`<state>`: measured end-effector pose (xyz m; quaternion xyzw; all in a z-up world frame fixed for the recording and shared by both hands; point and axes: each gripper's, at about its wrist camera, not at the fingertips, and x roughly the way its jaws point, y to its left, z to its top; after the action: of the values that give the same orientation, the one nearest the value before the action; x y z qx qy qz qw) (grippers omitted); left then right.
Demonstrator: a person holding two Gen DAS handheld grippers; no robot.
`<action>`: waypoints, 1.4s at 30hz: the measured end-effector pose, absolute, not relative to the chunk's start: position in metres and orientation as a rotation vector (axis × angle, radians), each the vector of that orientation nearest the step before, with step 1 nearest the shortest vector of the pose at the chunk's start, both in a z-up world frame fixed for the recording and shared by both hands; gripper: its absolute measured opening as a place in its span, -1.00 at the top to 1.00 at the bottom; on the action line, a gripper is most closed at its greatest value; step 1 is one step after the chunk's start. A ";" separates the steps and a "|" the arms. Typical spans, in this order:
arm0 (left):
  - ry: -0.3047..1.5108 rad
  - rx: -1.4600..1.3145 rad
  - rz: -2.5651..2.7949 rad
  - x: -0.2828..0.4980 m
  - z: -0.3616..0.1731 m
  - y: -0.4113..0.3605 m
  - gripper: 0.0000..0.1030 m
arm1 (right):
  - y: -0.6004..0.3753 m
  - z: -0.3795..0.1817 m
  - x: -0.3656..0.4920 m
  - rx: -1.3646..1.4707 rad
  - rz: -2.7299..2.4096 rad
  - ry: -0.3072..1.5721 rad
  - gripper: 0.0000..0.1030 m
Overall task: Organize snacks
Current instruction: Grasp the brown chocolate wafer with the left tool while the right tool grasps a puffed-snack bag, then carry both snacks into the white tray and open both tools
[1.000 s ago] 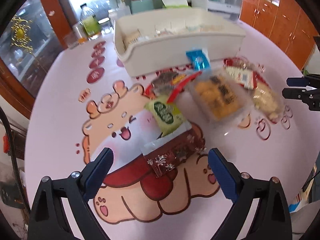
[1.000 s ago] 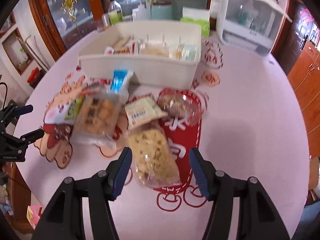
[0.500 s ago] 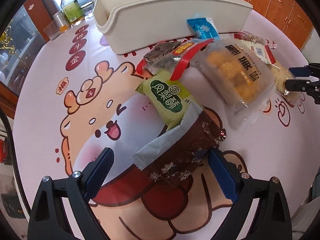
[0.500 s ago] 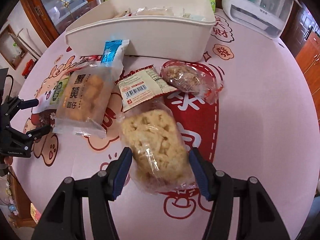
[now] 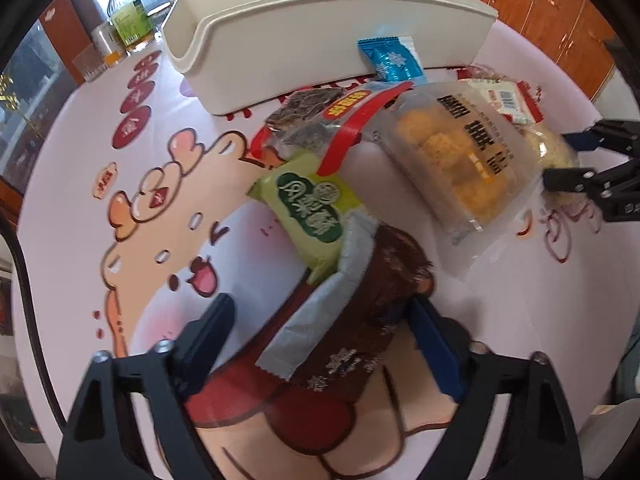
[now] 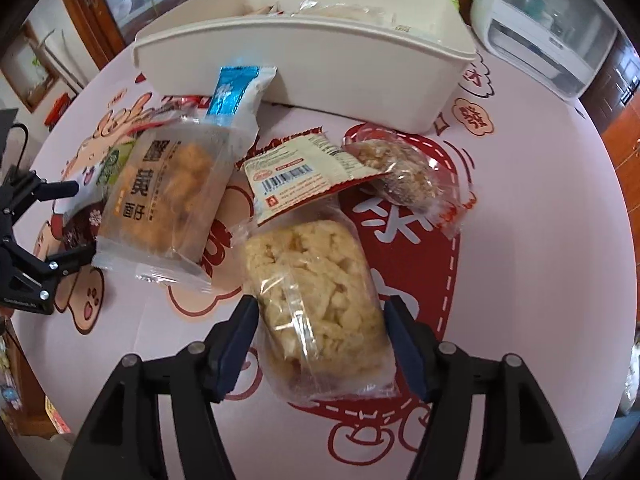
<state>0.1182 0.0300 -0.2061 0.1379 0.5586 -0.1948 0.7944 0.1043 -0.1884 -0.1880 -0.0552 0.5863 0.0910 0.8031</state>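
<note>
Both grippers are seen lower than before. The closing left gripper (image 5: 320, 340) straddles a brown packet (image 5: 360, 320), unclamped; the opening right gripper (image 6: 322, 344) straddles a pale bag (image 6: 316, 300). Tray (image 6: 320, 60) contents are shown only in the right view.

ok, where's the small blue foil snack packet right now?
The small blue foil snack packet leans against the front wall of the cream plastic bin, left of centre in the right wrist view, above the clear bag of yellow puffs.
</note>
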 end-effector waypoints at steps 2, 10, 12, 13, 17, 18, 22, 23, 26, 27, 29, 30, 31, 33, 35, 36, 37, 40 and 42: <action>1.194 0.283 -0.418 0.117 -0.204 0.030 -0.36 | -0.188 -0.189 0.107 -0.104 0.196 1.261 -0.28; 1.183 0.200 -0.426 0.106 -0.198 0.029 0.49 | -0.188 -0.190 0.103 -0.072 0.183 1.256 -0.15; 1.189 0.168 -0.429 0.102 -0.197 0.030 0.50 | -0.186 -0.189 0.098 -0.076 0.181 1.256 -0.13; 1.190 0.159 -0.429 0.100 -0.197 0.029 0.51 | -0.185 -0.189 0.096 -0.078 0.181 1.255 -0.13; 1.199 0.126 -0.431 0.086 -0.198 0.025 0.53 | -0.177 -0.187 0.083 -0.073 0.205 1.259 -0.10; 1.202 0.118 -0.432 0.082 -0.197 0.024 0.54 | -0.176 -0.186 0.080 -0.071 0.207 1.258 -0.10; 1.203 0.082 -0.432 0.068 -0.190 0.017 0.54 | -0.175 -0.183 0.067 -0.036 0.211 1.262 -0.10; 1.203 0.077 -0.430 0.067 -0.188 0.016 0.54 | -0.175 -0.182 0.063 -0.025 0.213 1.262 -0.10; 1.195 0.058 -0.436 0.059 -0.178 0.010 0.55 | -0.175 -0.177 0.057 -0.003 0.219 1.254 -0.10; 1.188 0.056 -0.439 0.059 -0.174 0.009 0.55 | -0.175 -0.173 0.054 0.005 0.224 1.249 -0.10; 1.166 0.055 -0.442 0.055 -0.164 0.004 0.55 | -0.175 -0.166 0.050 0.016 0.235 1.233 -0.10; 1.155 0.052 -0.446 0.054 -0.158 0.001 0.55 | -0.175 -0.160 0.048 0.020 0.240 1.221 -0.10; 1.146 0.049 -0.450 0.053 -0.152 -0.002 0.56 | -0.175 -0.155 0.047 0.024 0.245 1.209 -0.10; 1.124 0.045 -0.459 0.052 -0.140 -0.008 0.56 | -0.177 -0.142 0.043 0.034 0.259 1.183 -0.10; 1.103 0.037 -0.468 0.054 -0.128 -0.012 0.56 | -0.176 -0.130 0.043 0.040 0.271 1.158 -0.10; 1.093 0.032 -0.474 0.054 -0.121 -0.015 0.56 | -0.174 -0.125 0.044 0.043 0.278 1.145 -0.10; 1.084 0.025 -0.479 0.055 -0.115 -0.017 0.56 | -0.169 -0.121 0.047 0.045 0.283 1.131 -0.10; 1.054 0.012 -0.484 0.064 -0.094 -0.022 0.56 | -0.164 -0.101 0.050 0.053 0.295 1.085 -0.10; 1.027 0.004 -0.482 0.072 -0.079 -0.023 0.56 | -0.166 -0.089 0.053 0.063 0.303 1.060 -0.10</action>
<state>0.0721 -0.0234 -0.0790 0.0018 0.4864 -0.2284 0.8433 0.0533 -0.1661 -0.0888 0.0299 0.5035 0.1439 0.8514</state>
